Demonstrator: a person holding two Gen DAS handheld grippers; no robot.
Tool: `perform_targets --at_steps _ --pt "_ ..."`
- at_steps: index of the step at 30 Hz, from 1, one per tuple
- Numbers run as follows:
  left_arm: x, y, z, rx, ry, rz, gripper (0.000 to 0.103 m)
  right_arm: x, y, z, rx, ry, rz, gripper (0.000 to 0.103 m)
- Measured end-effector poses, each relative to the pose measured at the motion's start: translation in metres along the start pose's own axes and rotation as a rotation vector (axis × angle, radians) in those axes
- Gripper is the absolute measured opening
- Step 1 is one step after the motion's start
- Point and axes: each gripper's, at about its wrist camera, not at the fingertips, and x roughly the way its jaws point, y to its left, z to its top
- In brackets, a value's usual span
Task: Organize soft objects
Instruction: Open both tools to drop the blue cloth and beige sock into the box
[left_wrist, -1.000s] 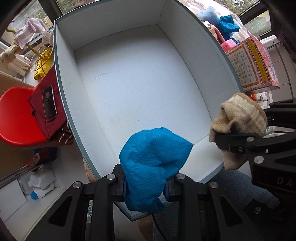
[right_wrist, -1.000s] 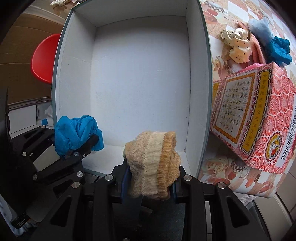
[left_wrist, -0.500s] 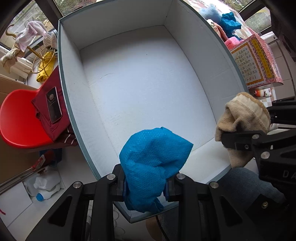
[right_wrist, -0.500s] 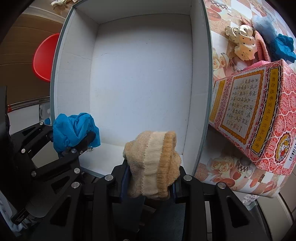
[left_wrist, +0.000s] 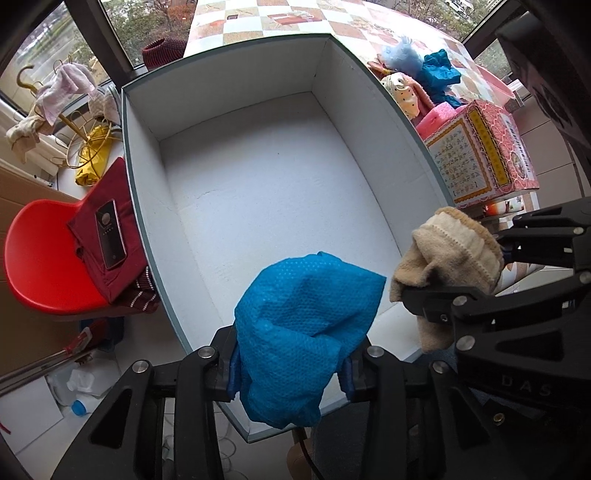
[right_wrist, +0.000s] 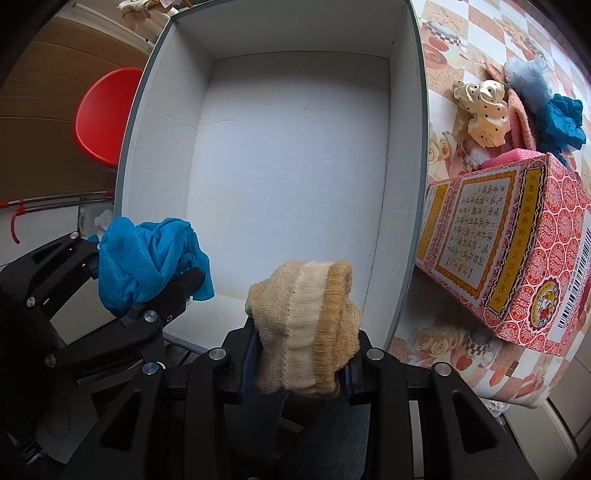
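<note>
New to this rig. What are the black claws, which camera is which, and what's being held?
There is no robot arm: a person holds a two-finger gripper in each hand, and each gripper carries a fisheye camera looking forward along its fingers. So each picture shows its own gripper at the bottom and the other one at the side.

In the left wrist view, the left gripper is shut on a blue cloth. In the right wrist view, the right gripper is shut on a tan knitted sock.

Both are held over the near edge of a large white box, which looks empty. To its right on the checkered tablecloth stand a red patterned carton and a pile of other soft items.
</note>
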Motion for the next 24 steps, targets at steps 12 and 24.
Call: perform_targets --at_steps 12,24 --pt "0.000 0.012 0.001 -0.046 0.026 0.002 0.091 -0.027 -0.006 -0.013 0.042 -0.093 0.010 0.098" --pt "-0.029 0.054 0.010 -0.264 -0.058 -0.228 0.103 -0.079 -0.041 -0.020 0.179 -0.301 0.045 0.102"
